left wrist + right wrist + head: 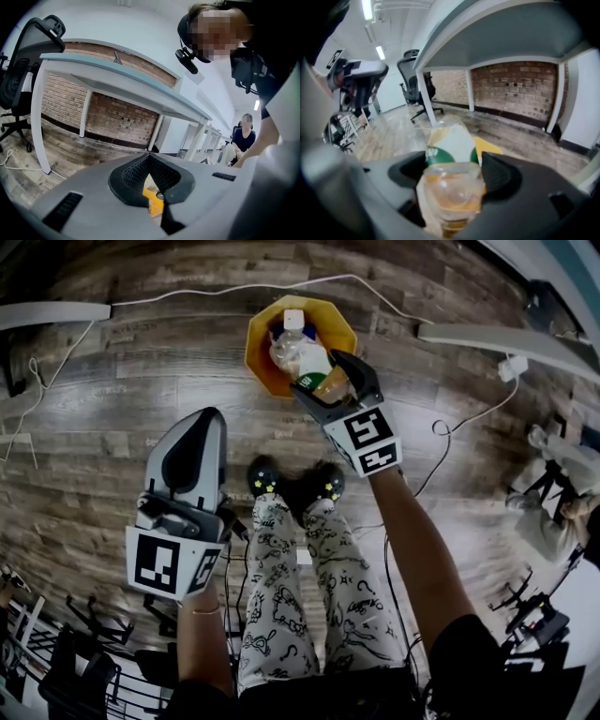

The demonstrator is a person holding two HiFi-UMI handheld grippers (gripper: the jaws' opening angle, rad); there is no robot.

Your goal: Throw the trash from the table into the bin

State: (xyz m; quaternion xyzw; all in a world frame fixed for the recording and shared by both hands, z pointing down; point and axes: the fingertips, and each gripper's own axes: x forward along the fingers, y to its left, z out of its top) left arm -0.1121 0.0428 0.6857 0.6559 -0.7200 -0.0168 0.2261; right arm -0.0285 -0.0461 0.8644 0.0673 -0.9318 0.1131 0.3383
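Note:
A yellow bin (263,337) stands on the wooden floor ahead of my feet. My right gripper (323,381) is shut on a clear plastic bottle (302,354) with a white cap, a green and white label and a little amber liquid. It holds the bottle over the bin's mouth, cap pointing away. In the right gripper view the bottle (452,173) fills the gap between the jaws, with the yellow bin (490,146) behind it. My left gripper (199,420) hangs to the left of the bin, shut and empty; in its own view its pads (136,171) meet at the tip.
White cables (234,289) and a power adapter (512,367) lie on the floor beyond the bin. White desk frames (98,75) and a black office chair (18,79) stand around. My black shoes (295,482) are just below the bin. Another person sits at the right (553,517).

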